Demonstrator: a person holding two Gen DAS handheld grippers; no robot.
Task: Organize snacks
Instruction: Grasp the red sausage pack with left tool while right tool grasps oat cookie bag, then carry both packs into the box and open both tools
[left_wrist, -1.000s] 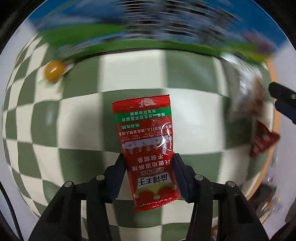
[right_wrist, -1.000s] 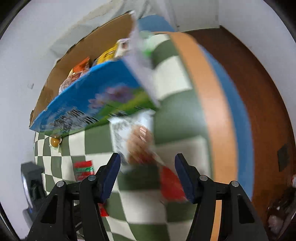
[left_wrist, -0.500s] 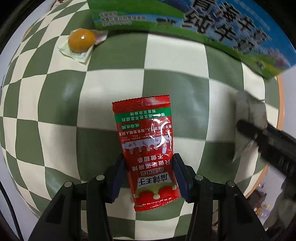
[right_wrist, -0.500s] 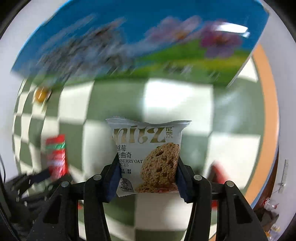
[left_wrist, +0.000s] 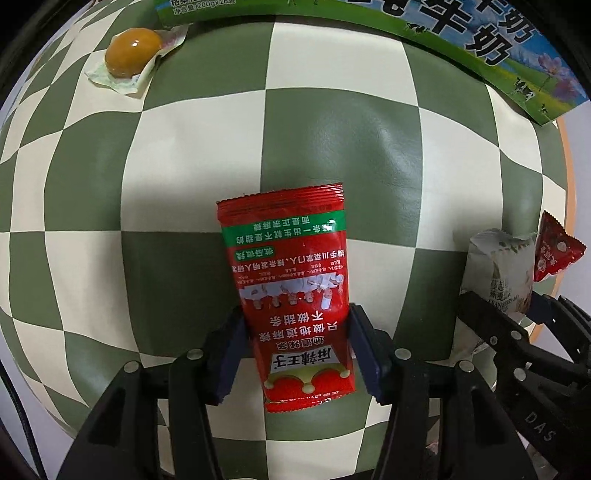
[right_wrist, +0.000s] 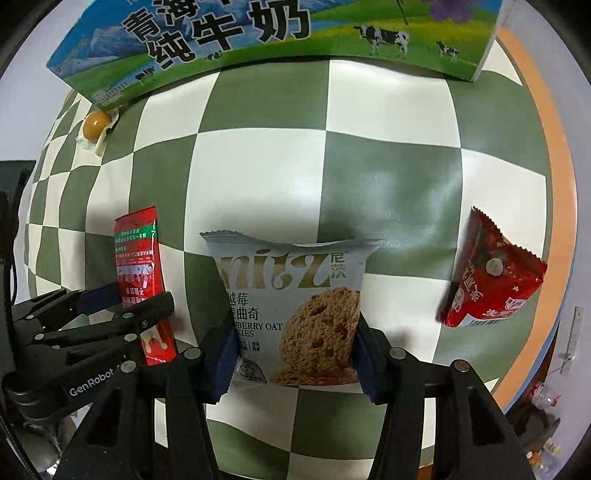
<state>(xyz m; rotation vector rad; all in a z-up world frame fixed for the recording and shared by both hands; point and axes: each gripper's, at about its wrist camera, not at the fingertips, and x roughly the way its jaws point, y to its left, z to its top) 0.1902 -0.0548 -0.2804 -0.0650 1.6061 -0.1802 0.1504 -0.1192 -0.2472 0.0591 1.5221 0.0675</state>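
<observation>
My left gripper (left_wrist: 295, 350) is shut on a red spicy-strip packet (left_wrist: 291, 280), held above the green-and-white checkered table (left_wrist: 332, 129). The packet also shows in the right wrist view (right_wrist: 138, 266). My right gripper (right_wrist: 295, 354) is shut on a white cranberry oat cookie packet (right_wrist: 291, 306), which also shows at the right of the left wrist view (left_wrist: 498, 269). A small red snack packet (right_wrist: 491, 273) lies on the table to the right. A wrapped yellow egg-like snack (left_wrist: 131, 55) lies at the far left next to the milk carton box (right_wrist: 258, 40).
The blue-and-green milk carton box (left_wrist: 461, 40) stands along the far side of the table. The table's orange edge (right_wrist: 554, 184) runs down the right. A dark object (right_wrist: 11, 206) stands at the left edge.
My right gripper has come down from the box and now sits beside the left, holding the cookie packet. The left gripper, still on the red packet, has tilted down; the box sits higher in view.
</observation>
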